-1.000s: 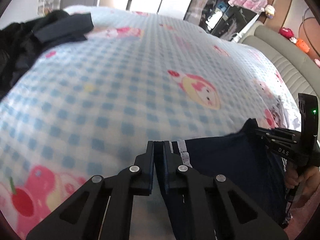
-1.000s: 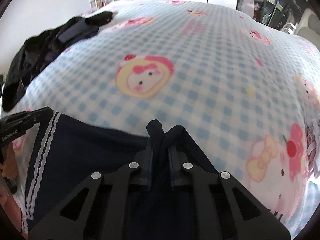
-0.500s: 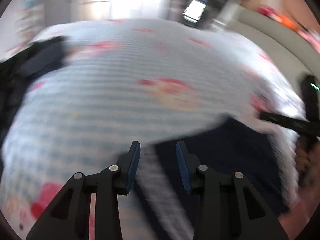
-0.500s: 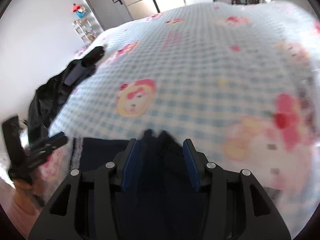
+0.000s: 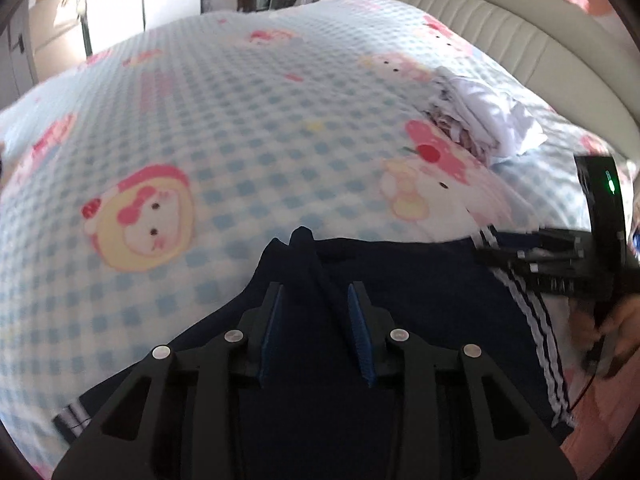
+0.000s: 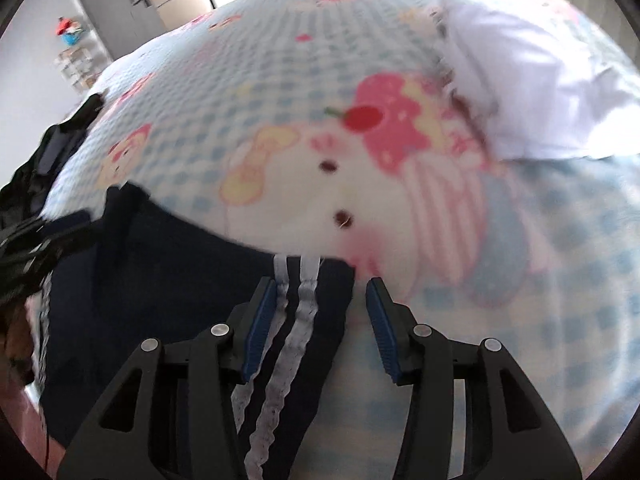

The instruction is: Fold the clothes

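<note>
The dark navy garment with white lace stripes (image 5: pixel 400 300) lies spread flat on the bed with the blue-and-white checked cartoon blanket (image 5: pixel 240 128), at the near edge. Both tools have let go of it. The left hand-held gripper (image 5: pixel 316 328) has just been opening; its blue pads stand apart over a raised pucker of navy cloth that rises between them without being pressed. The right hand-held gripper (image 6: pixel 320 320) has likewise just opened, and its jaws straddle the striped edge of the garment, the pads clear of the fabric.

This looks like the end of one fold: a placed layer, released, with the pinched peak in the left wrist view not yet flattened. The next move probably calls for both tools to find fresh hold points on an edge or corner, close on a single fold of layers, and carry it across evenly so the striped hem lines up.

A stack of white folded clothes (image 5: pixel 488 120) sits farther up the bed toward the beige padded headboard (image 5: pixel 500 24), and a heap of black clothing (image 6: pixel 44 160) lies at the far left.
</note>
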{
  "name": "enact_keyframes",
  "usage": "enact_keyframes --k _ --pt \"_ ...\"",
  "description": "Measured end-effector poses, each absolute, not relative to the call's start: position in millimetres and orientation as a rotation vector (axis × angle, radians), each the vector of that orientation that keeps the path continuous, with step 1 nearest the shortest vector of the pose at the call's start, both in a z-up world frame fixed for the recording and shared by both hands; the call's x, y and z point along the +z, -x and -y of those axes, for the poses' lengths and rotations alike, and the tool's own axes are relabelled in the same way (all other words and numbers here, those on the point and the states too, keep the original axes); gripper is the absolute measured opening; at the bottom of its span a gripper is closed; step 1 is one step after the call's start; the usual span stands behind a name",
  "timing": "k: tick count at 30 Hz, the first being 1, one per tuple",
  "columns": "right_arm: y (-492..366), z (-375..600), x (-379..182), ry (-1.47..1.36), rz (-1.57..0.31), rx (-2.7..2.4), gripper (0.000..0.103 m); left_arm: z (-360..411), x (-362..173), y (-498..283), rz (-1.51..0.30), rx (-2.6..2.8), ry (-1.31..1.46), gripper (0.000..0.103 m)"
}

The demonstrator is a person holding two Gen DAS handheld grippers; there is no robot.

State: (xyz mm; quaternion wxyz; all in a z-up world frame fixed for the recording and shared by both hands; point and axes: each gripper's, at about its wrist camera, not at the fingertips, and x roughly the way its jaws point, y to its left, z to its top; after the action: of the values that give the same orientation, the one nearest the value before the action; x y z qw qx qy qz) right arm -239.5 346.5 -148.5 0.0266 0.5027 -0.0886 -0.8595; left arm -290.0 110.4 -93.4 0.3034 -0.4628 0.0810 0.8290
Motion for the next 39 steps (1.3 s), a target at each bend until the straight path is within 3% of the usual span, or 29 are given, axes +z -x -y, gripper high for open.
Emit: enact_keyframes --k 1,2,3,4,5,7,13,15,17,19,23,25,28,32,35,38,39 --pt "240 -346 -151 -1.541 0.269 -2.645 0.051 -111 -96 292 -0.217 2.204 1.232 0.034" --pt "242 -345 -153 -1.534 0.262 -2.640 0.043 -112 -97 294 -0.227 2.216 1.227 0.034" --pt "243 -345 -155 -1.526 0.257 -2.634 0.033 -113 -99 296 -0.236 2.228 1.222 0.034" --pt "243 -344 -152 -1.506 0.252 -2.625 0.015 -113 -100 297 -0.246 2.255 1.214 0.027" --pt "240 -344 -148 -1.481 0.234 -2.637 0.009 -114 -100 298 -0.256 2.283 1.205 0.020" --pt "231 -345 -137 -1.427 0.207 -2.696 0.007 -112 -101 300 -0.256 2.328 1.183 0.020" --pt "229 -370 -152 -1.498 0.428 -2.692 0.009 -106 -101 298 -0.206 2.390 1.133 0.020" --pt "228 -376 -153 -1.481 0.517 -2.668 0.014 -104 -93 292 -0.148 2.375 1.065 0.021" --pt "228 -379 -148 -1.455 0.562 -2.664 0.033 -108 -88 286 -0.154 2.317 1.034 0.024" --pt "228 -380 -145 -1.450 0.560 -2.681 0.041 -119 -95 285 -0.241 2.277 1.069 0.024" --pt "224 -374 -130 -1.436 0.464 -2.786 0.041 -132 -109 288 -0.437 2.328 1.114 0.024" --pt "221 -367 -119 -1.431 0.288 -2.831 0.044 -133 -117 295 -0.495 2.374 1.143 0.025" --pt "222 -370 -129 -1.553 0.162 -2.832 0.044 -129 -110 298 -0.460 2.417 1.132 0.026" --pt "215 -378 -131 -1.522 0.239 -2.781 0.044 -125 -85 263 -0.445 2.438 0.997 0.039" --pt "220 -371 -135 -1.543 0.162 -2.775 0.044 -129 -97 253 -0.473 2.324 1.064 0.039" --pt "221 -373 -141 -1.663 0.219 -2.762 0.044 -140 -120 256 -0.712 2.368 1.114 0.039" --pt "216 -371 -131 -1.653 0.259 -2.775 0.044 -134 -110 251 -0.670 2.389 1.098 0.039"
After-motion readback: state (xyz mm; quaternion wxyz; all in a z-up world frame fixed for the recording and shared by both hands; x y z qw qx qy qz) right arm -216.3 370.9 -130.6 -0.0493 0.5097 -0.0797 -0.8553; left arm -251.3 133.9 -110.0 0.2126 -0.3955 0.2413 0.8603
